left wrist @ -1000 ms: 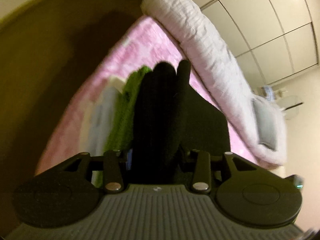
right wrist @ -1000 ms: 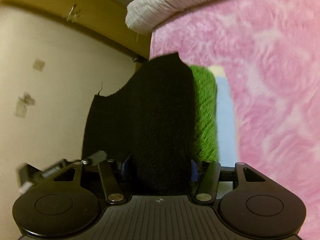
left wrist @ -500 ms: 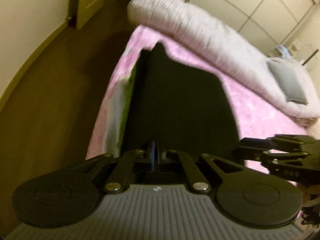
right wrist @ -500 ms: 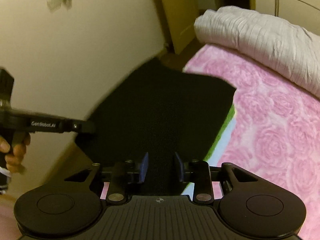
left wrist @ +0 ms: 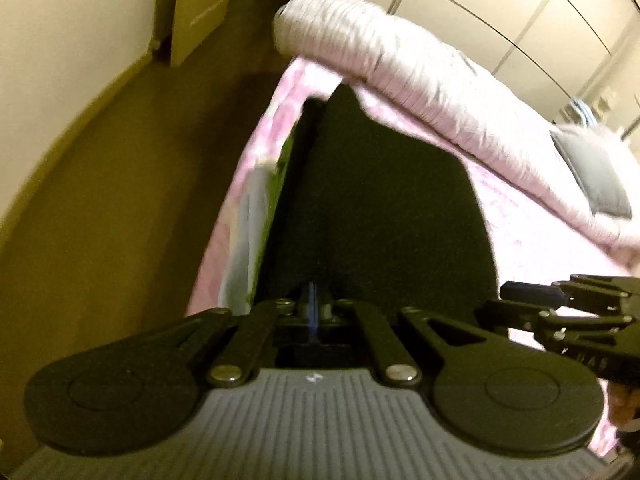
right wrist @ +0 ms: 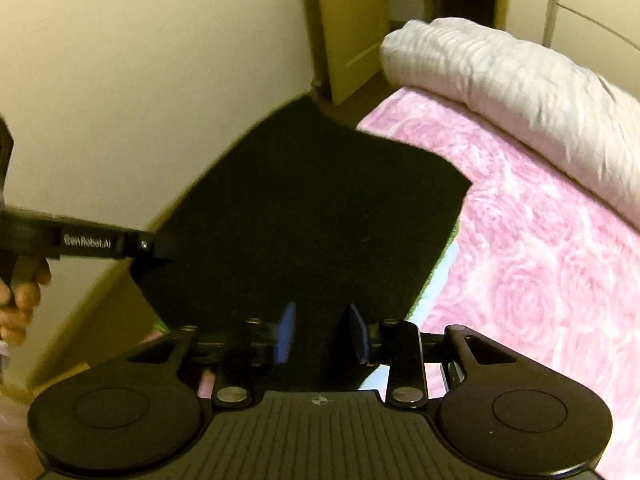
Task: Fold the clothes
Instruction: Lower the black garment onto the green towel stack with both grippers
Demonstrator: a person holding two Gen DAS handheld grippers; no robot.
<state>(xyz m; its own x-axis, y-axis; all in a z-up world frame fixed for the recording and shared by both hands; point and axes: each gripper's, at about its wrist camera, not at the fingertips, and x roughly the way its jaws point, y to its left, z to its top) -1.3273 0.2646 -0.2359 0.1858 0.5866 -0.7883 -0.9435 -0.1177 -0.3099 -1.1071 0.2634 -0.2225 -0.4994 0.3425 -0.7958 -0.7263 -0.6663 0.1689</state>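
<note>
- We are looking down on a bed [right wrist: 540,264] that is wearing a pink cover with a rose pattern, lit in a warm yellowish light
- A pale quilted duvet [right wrist: 520,80] is lying rolled along the far side of the bed, and in the left wrist view a grey patch [left wrist: 596,184] is showing on it
- Cream walls, a brown floor [left wrist: 100,184] and a yellowish door [right wrist: 352,20] are framing the bed; pale cupboard panels [left wrist: 500,8] are standing behind the duvet
- We are seeing the black garment [right wrist: 312,208] hanging spread between the two tools, above the near edge of the bed, as a flat dark sheet with a pointed far corner
- A strip of green cloth [left wrist: 280,168] and a light blue piece [left wrist: 248,220] are lying on the bed beneath the garment's edge, both blurred
- The left tool [left wrist: 314,304] is pinching the garment's near edge with its blue pads fully together
- The right tool [right wrist: 322,332] has just been closing; its blue pads are standing part-way apart with a thick fold of the garment filling the gap, so it is clamping the cloth
- In the right wrist view a person's hand [right wrist: 20,292] is gripping the left tool's handle at the left border
</note>
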